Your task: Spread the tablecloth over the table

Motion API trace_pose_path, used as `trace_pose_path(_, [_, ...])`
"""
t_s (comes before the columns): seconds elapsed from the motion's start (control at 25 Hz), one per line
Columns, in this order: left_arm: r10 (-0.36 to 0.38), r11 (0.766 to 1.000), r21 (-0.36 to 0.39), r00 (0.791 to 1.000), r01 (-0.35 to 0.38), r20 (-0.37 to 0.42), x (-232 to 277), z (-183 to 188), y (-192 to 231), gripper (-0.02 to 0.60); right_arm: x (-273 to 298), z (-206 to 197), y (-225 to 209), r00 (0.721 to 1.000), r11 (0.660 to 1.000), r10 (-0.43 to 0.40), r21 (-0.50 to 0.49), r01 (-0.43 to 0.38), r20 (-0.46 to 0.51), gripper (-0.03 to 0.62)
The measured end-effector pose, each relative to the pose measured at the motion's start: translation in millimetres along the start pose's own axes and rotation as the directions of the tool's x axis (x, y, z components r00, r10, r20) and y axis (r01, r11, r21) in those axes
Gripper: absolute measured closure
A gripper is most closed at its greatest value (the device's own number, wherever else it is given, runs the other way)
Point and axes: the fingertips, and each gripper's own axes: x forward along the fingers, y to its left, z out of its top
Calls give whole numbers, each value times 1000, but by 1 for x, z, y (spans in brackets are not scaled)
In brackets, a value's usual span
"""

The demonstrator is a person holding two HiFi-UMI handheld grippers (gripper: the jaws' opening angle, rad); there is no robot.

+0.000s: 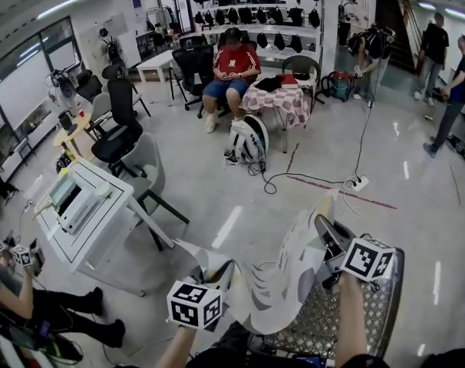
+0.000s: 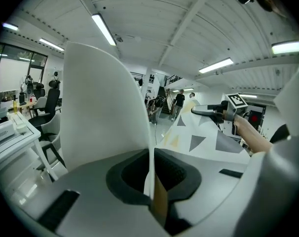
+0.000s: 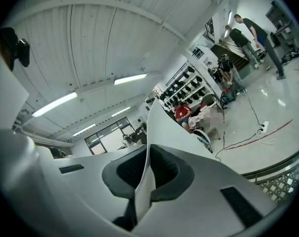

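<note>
While both grippers pinch it along its upper edge, the tablecloth (image 1: 282, 282), pale with grey triangles, hangs stretched between them over the left side of the mesh-topped counter (image 1: 374, 317). Whether its lower folds touch the mesh cannot be told. The left gripper (image 2: 153, 177) is clamped on the cloth, a white fold rising straight out of its closed jaws. The right gripper (image 3: 147, 174) is likewise closed on the cloth's edge and sits higher and farther forward in the head view. Left of the counter stands a white desk (image 1: 102, 228) bearing a printer (image 1: 75, 198), with a grey chair (image 1: 144, 167) beside it. Farther off a backpack (image 1: 248, 140) sits on the floor near a seated person in a red top (image 1: 232, 64) and a small table with a checked cover (image 1: 282, 102).
</note>
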Motion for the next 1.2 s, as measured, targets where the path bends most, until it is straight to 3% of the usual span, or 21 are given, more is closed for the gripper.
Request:
trace_pose_path(0.24, [-126, 992, -12, 992, 126, -19, 66, 33, 25, 540, 0, 51, -54, 979, 989, -145, 48, 140, 145, 577])
trace_pose_path(0.32, [-186, 982, -36, 982, 185, -17, 86, 43, 28, 541, -9, 65, -66, 962, 981, -190, 82, 177, 194, 577])
trace_pose_path(0.52, [-251, 968, -35, 968, 250, -15, 125, 59, 29, 541, -34, 91, -106, 902, 945, -315, 183, 270, 295, 577])
trace_pose_path(0.72, [-346, 938, -12, 938, 346, 4, 152, 79, 2, 540, -110, 109, -135, 784, 878, -476, 253, 405, 397, 577])
trace_pose_path(0.96, [-420, 907, -11, 906, 421, 62, 167, 106, -27, 540, -194, 107, -156, 659, 834, -549, 395, 386, 515, 577])
trace_pose_path(1.08, [-492, 870, 34, 867, 491, 71, 170, 116, -62, 540, -245, 100, -161, 579, 798, -602, 441, 411, 549, 576])
trace_pose_path(1.2, [-551, 834, 83, 833, 546, 49, 170, 111, -100, 540, -291, 85, -162, 519, 760, -650, 471, 448, 555, 577])
